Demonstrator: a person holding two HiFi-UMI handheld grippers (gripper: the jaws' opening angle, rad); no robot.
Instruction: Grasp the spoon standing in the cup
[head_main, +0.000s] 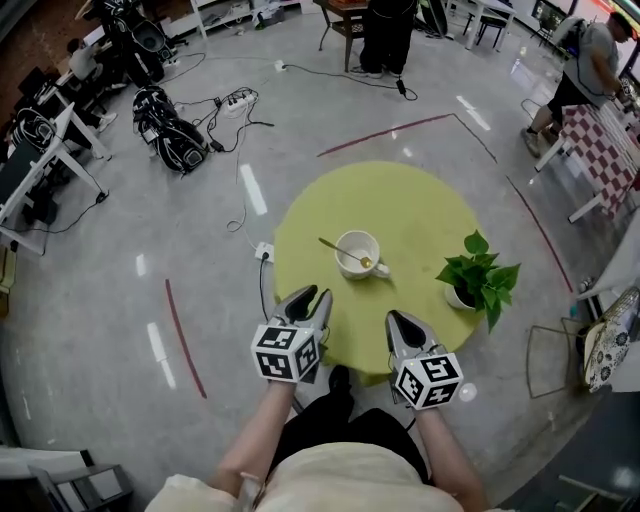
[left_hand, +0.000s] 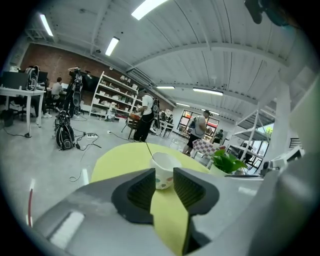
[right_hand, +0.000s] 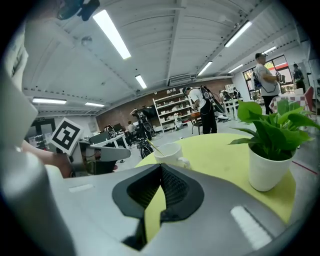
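A white cup (head_main: 357, 254) stands near the middle of the round yellow-green table (head_main: 420, 205). A gold spoon (head_main: 338, 248) stands in it, its handle leaning toward the upper left. Both grippers hover at the table's near edge, short of the cup. My left gripper (head_main: 313, 294) is open and empty; the left gripper view shows the cup (left_hand: 162, 170) and the thin spoon handle (left_hand: 149, 150) through the gap of the left gripper (left_hand: 164, 180). My right gripper (head_main: 393, 316) is shut and empty, its tips meeting. In the right gripper view, the cup (right_hand: 169, 152) lies ahead of the right gripper (right_hand: 160, 167), slightly left.
A potted green plant (head_main: 478, 275) stands on the table's right side, close to my right gripper. A power strip (head_main: 263, 252) and cables lie on the floor left of the table. Golf bags (head_main: 170, 130), desks and people stand farther off; a checkered table (head_main: 600, 150) is at the right.
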